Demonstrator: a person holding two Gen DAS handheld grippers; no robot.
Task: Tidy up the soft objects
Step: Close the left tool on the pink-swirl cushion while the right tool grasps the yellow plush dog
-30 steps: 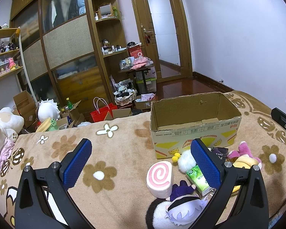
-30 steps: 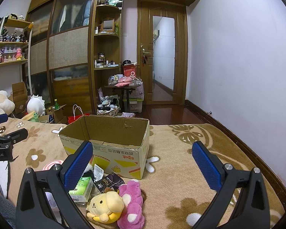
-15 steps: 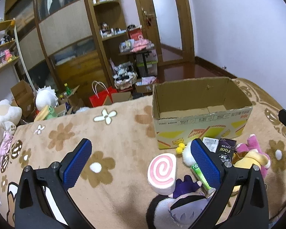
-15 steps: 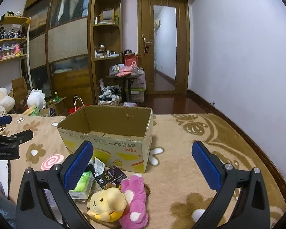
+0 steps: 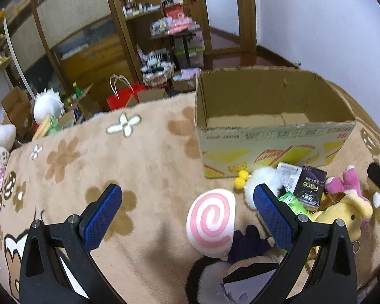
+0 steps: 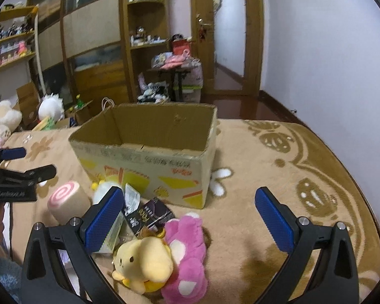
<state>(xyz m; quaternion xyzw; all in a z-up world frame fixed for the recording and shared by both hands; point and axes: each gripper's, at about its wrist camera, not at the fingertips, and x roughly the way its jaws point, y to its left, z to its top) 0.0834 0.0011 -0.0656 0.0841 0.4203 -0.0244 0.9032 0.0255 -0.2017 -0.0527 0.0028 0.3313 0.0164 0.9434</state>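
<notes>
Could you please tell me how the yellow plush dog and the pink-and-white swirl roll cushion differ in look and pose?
The yellow plush dog is a floppy animal shape; the pink-and-white swirl roll cushion is a plain cylinder. The dog leans against a pink plush toy; the cushion lies apart on its side, its spiral end showing. Both rest on the beige flowered blanket outside the open cardboard box.

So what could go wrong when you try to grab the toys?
The swirl cushion leans on the purple doll, so the open left gripper might pinch both. The yellow plush and pink plush are pressed together; the open right gripper could lift one and drag the other. Packets in the pile aren't soft toys and could get scooped into the box.
</notes>
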